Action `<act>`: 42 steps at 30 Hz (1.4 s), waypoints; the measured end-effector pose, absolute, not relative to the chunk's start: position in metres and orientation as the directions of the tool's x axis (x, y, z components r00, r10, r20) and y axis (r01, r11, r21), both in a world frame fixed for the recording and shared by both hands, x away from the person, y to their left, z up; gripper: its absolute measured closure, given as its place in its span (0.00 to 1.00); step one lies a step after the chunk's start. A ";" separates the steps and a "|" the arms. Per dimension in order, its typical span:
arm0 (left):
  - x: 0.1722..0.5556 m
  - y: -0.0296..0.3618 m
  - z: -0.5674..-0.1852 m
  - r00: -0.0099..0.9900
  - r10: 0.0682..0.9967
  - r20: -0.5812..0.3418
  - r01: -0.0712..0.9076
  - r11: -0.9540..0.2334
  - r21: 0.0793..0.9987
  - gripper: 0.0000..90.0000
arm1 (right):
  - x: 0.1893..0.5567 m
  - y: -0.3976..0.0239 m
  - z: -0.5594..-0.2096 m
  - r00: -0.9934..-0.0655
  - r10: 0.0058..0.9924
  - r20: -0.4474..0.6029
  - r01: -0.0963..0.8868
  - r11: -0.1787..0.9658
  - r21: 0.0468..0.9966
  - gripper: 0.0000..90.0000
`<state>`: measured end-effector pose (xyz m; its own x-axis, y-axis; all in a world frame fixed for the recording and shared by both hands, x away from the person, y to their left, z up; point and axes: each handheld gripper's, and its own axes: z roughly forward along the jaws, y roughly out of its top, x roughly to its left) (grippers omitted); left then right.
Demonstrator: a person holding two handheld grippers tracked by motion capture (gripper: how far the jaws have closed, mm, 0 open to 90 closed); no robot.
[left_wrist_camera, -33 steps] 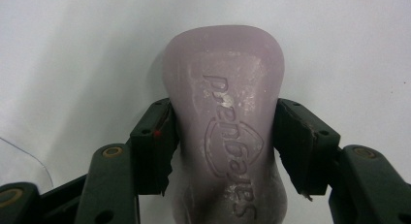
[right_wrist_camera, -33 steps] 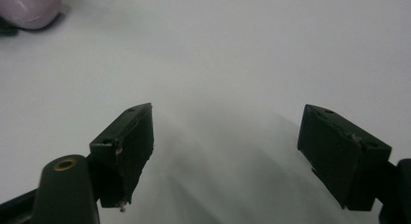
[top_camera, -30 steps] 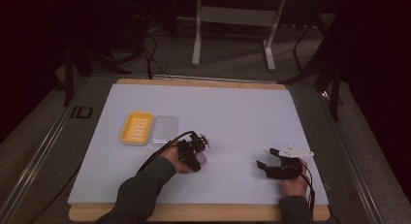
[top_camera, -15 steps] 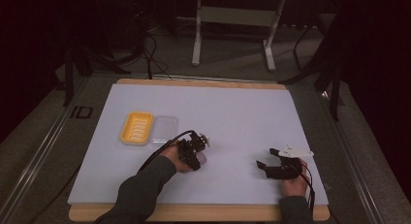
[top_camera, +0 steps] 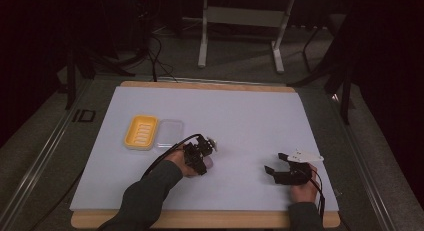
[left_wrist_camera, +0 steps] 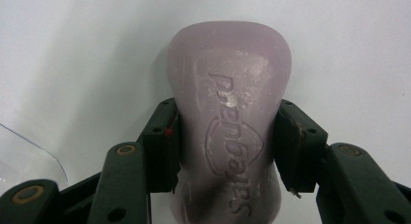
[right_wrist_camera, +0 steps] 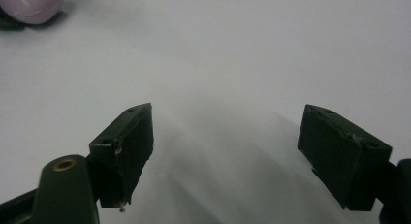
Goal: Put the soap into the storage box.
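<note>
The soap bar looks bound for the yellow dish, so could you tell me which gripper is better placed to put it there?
Left. The left gripper is shut on the soap bar, beside the yellow dish. The right gripper is open, farther off.

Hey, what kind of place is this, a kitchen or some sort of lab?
Probably a recording lab, not a kitchen: a covered table in a dark room, cables on the floor, a metal stand behind, and handheld grippers, the left gripper clamping a soap bar.

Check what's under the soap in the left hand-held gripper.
The soap, pinched at its waist by the left hand-held gripper, has bare white table around it. A clear lid edge lies nearby. The spot directly beneath is covered, so contact can't be judged.
</note>
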<state>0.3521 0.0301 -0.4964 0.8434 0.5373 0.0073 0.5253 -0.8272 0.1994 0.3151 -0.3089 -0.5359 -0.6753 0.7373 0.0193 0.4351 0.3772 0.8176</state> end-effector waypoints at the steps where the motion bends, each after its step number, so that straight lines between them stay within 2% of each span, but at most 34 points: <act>1: 0.352 0.030 -0.496 0.843 0.537 0.007 0.525 -0.827 0.199 0.55 | 0.315 -0.309 -0.536 -0.675 0.737 0.019 0.435 0.377 0.818 0.22; 42: 0.362 0.055 -0.477 0.803 0.593 0.060 0.569 -0.793 0.219 0.56 | 0.315 -0.309 -0.536 -0.675 0.738 0.018 0.435 0.378 0.817 0.22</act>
<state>0.3620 0.0554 -0.4768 0.8028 0.5932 0.0596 0.5694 -0.7925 0.2185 0.3150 -0.3088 -0.5359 -0.6749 0.7377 0.0177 0.4346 0.3780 0.8175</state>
